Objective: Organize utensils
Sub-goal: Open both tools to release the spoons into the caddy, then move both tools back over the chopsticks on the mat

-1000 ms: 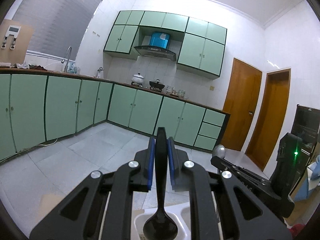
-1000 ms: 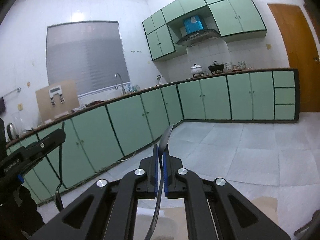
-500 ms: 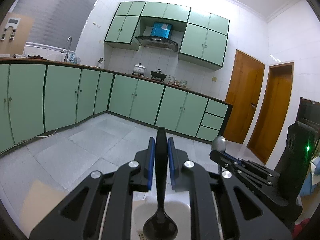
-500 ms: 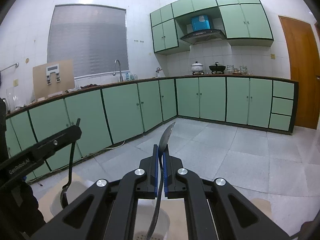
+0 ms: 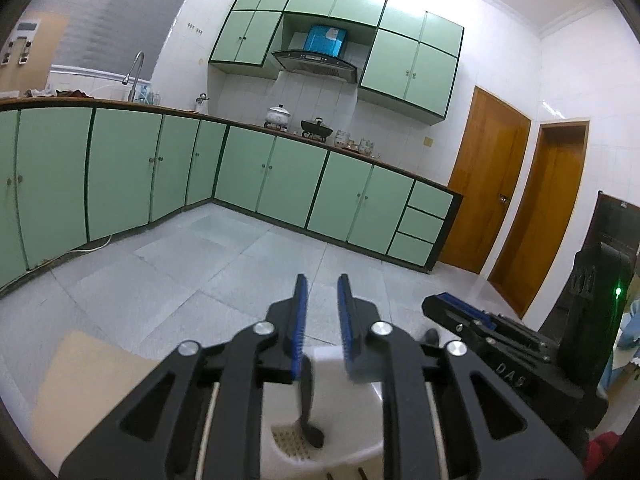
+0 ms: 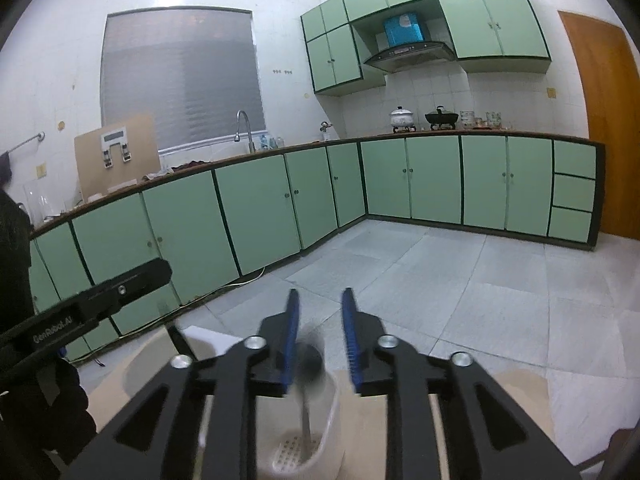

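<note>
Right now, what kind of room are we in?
A home kitchen, most likely: green cabinets under a long counter, a range hood above pots on a stove, and a sink faucet by the window.

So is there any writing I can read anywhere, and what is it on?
"GenRobot.AI": side of the left gripper, seen from the right wrist.
"DAS": partly legible, on the right gripper, seen from the left wrist.
Blue box above the stove hood: label too small to read.

Green cabinets [image 6: 256, 216] line the counter, with a faucet [image 6: 244, 128] and two pots [image 6: 402, 117].
</note>
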Motion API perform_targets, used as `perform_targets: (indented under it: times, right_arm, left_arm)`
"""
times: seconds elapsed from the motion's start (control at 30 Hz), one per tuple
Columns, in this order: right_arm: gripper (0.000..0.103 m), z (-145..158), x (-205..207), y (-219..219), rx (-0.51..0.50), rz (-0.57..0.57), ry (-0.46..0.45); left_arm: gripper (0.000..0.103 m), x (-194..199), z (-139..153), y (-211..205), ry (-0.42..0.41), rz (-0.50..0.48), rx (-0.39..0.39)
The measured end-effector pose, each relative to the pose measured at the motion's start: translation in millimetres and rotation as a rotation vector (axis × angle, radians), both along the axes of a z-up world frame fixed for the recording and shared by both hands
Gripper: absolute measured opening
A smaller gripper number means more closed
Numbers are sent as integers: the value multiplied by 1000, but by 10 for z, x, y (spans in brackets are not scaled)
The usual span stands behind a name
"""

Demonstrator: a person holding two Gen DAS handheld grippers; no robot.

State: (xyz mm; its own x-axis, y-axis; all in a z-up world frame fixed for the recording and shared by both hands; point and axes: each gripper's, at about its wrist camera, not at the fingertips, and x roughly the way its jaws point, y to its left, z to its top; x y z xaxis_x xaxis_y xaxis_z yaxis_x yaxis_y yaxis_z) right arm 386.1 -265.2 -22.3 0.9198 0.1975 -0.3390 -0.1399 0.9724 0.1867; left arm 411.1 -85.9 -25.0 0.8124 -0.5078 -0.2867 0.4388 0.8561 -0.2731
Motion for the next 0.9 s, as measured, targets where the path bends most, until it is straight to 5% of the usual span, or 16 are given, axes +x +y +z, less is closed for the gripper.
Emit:
perform_targets:
  times: [0.1,0.33,0.53,0.9]
  right_arm:
    - [44,26,-111,-55,25,-2,19]
    - [64,47,-619,-193,61,-36,78]
    - [90,-85,-1251,-131,40,-59,177]
    - [97,-696,-2117,258,-64,-86,450]
  left_arm:
    - [35,-145,36,34,0,6,20]
    - [47,-635,103,211,21,16,69]
    - [62,-1215,-101,453,142,41,107]
    - [81,-2089,-871,776,453,79,176]
